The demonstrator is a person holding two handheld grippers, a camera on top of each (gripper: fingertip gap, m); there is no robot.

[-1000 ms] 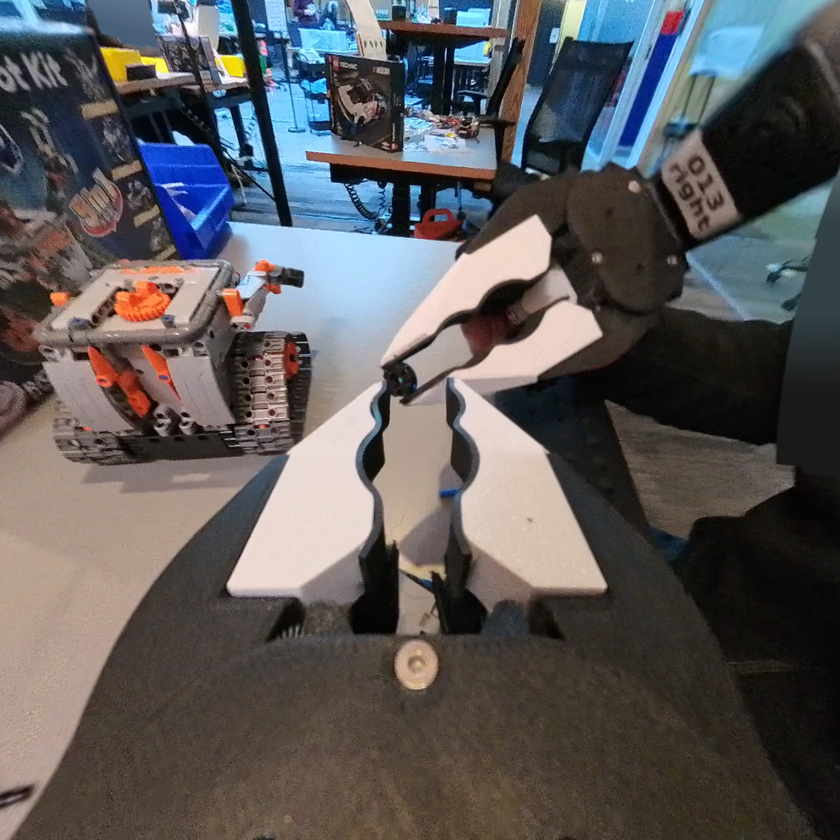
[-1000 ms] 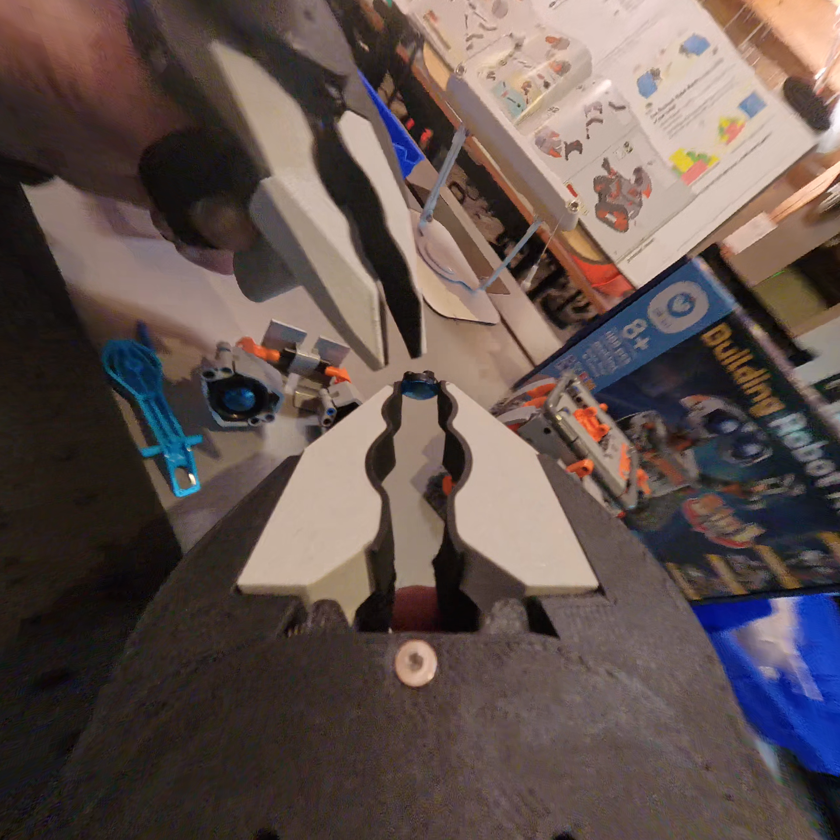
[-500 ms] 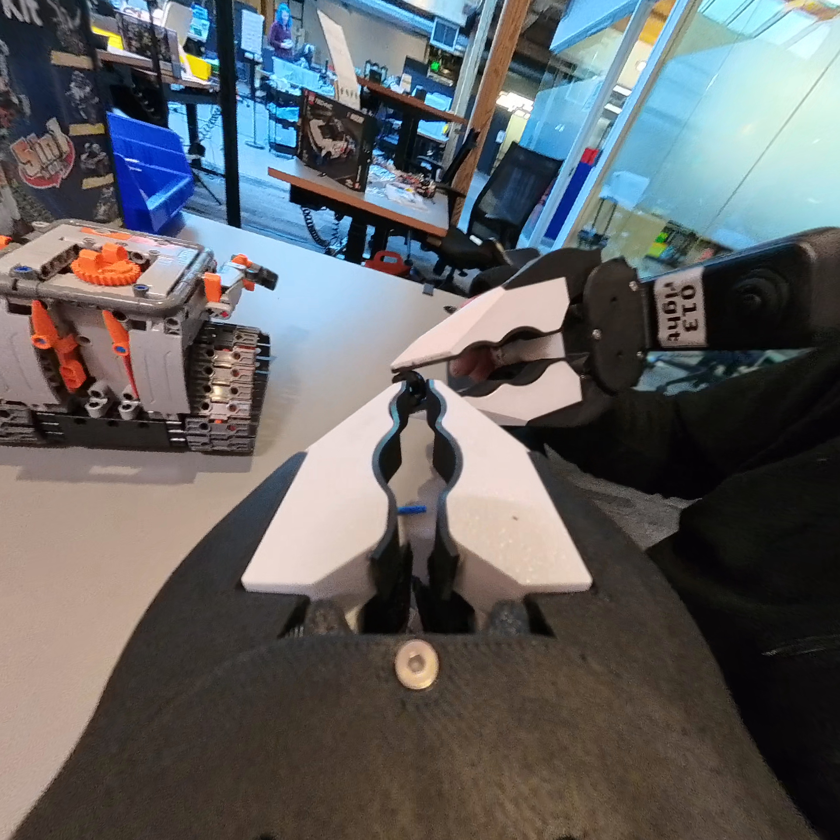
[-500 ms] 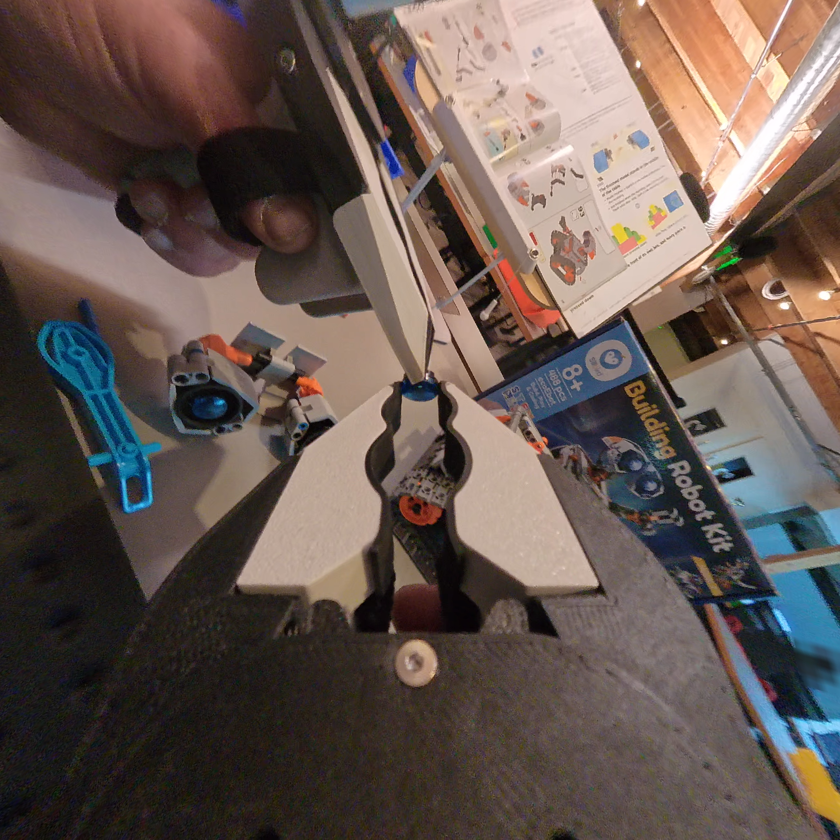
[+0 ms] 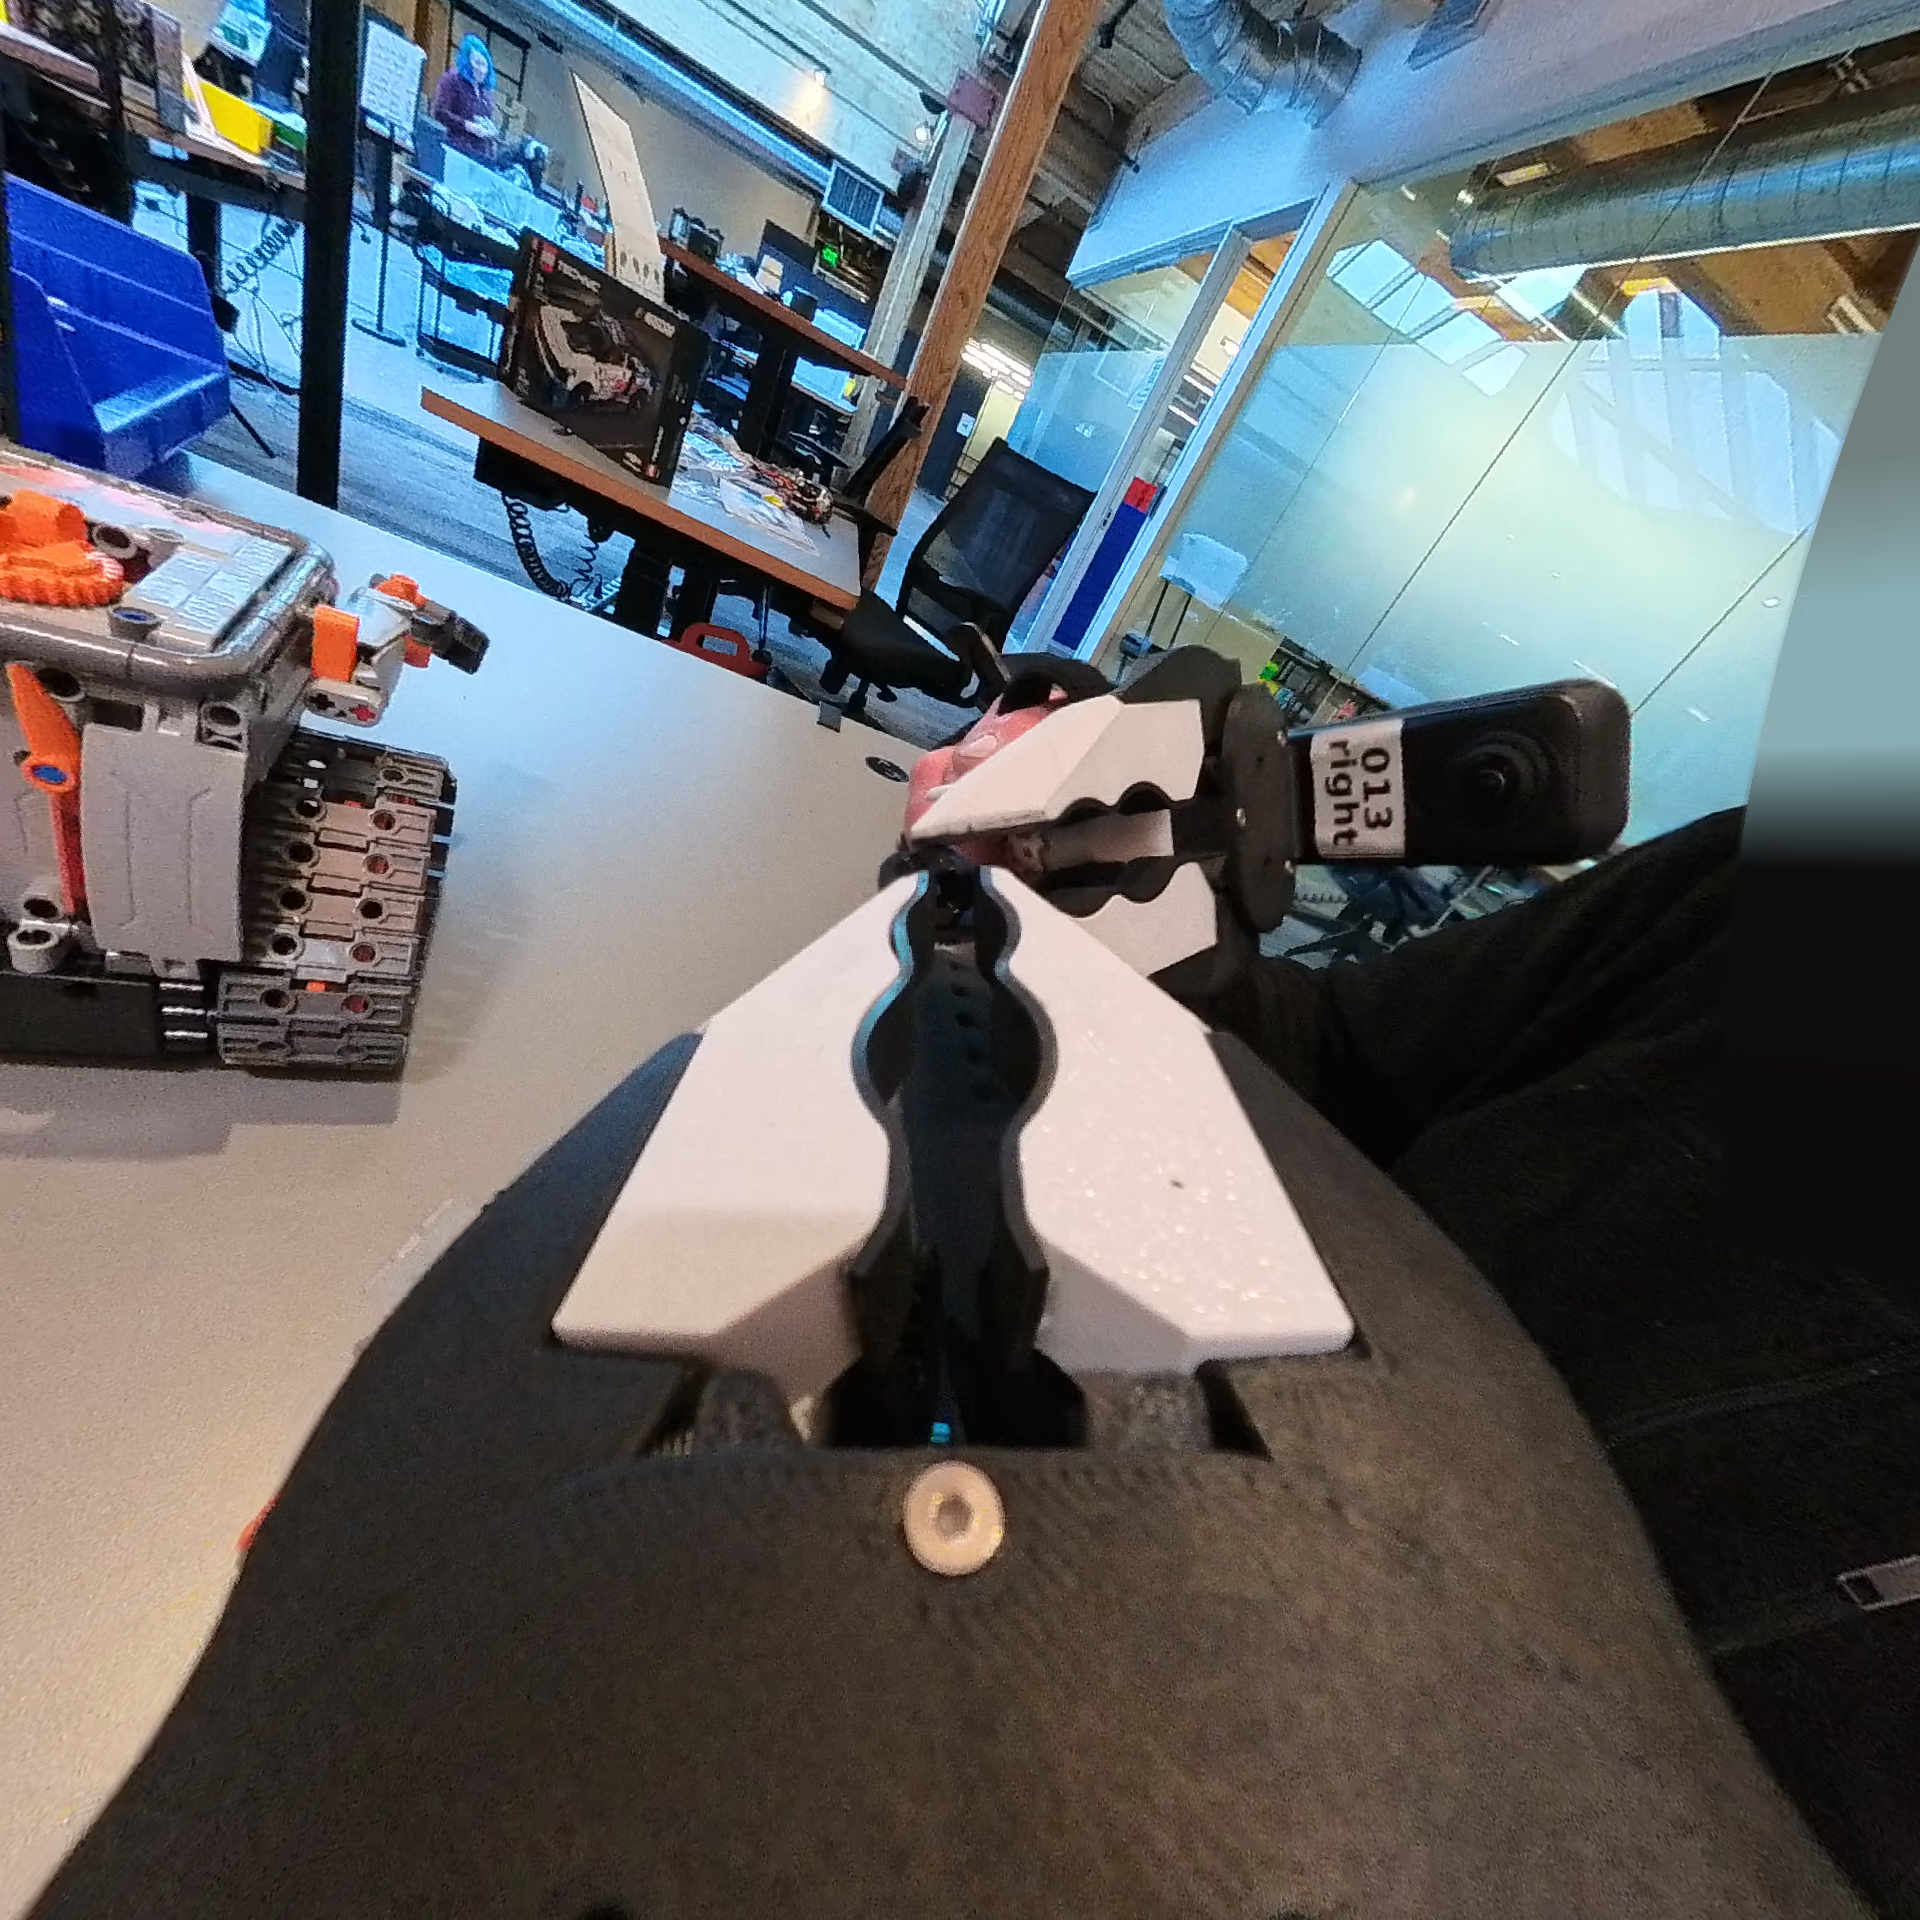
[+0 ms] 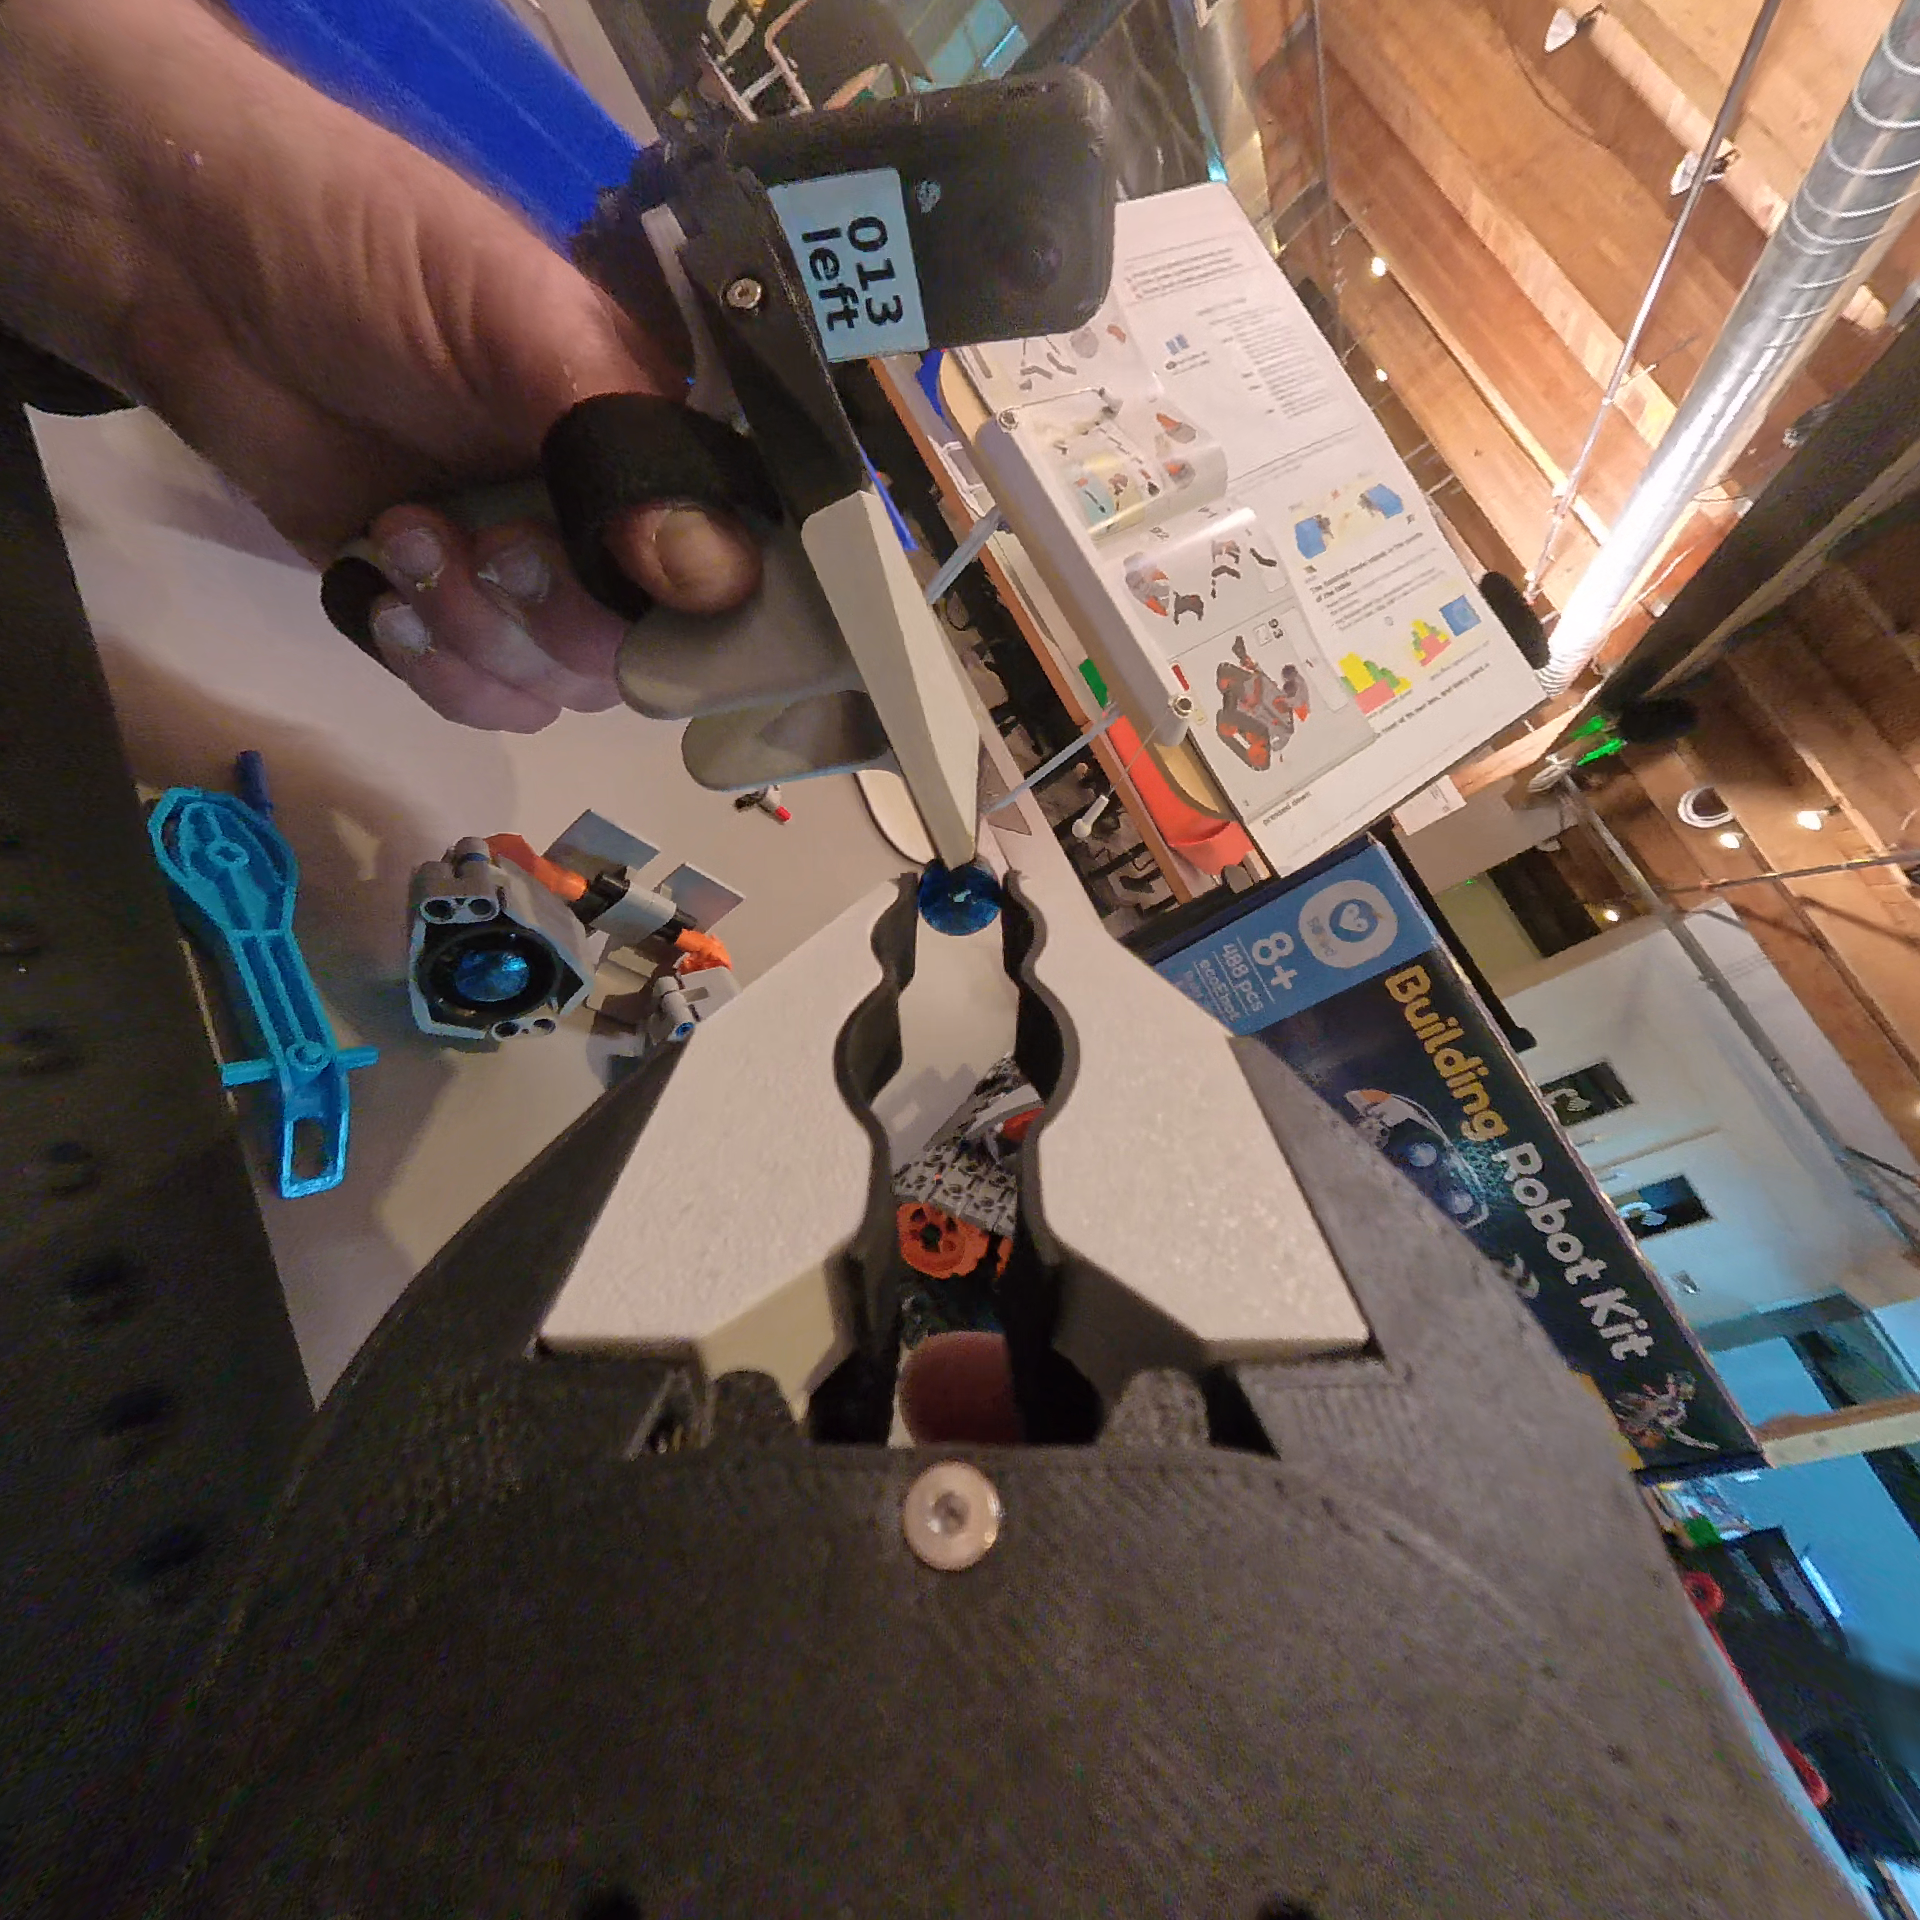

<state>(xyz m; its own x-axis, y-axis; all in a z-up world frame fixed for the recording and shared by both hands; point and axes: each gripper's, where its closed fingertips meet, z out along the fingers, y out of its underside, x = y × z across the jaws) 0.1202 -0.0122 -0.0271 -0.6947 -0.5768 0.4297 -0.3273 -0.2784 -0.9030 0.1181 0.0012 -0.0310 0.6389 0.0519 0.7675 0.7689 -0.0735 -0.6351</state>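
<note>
My right gripper (image 6: 958, 896) is shut on a small round blue piece (image 6: 958, 898) at its fingertips. My left gripper (image 5: 948, 883) meets it tip to tip from above and its jaws are closed onto the same piece, which looks dark in the left wrist view (image 5: 945, 875). In that view the right gripper (image 5: 925, 844) comes in from the right. In the right wrist view the left gripper (image 6: 954, 847) is edge-on, held by a hand (image 6: 312, 364). Both are held above the grey table (image 5: 623, 748).
A grey and orange tracked robot model (image 5: 208, 810) stands on the table at the left. A grey sub-assembly with a blue lens (image 6: 499, 966) and a light blue plastic tool (image 6: 260, 987) lie on the table. A blue kit box (image 6: 1455, 1122) and an open booklet on a stand (image 6: 1247, 540) are behind. My two grippers' fingertips are within a few centimetres of each other.
My left gripper has narrowed from open to closed around the piece that the right gripper holds. Both grippers have risen and tilted, staying tip to tip.
</note>
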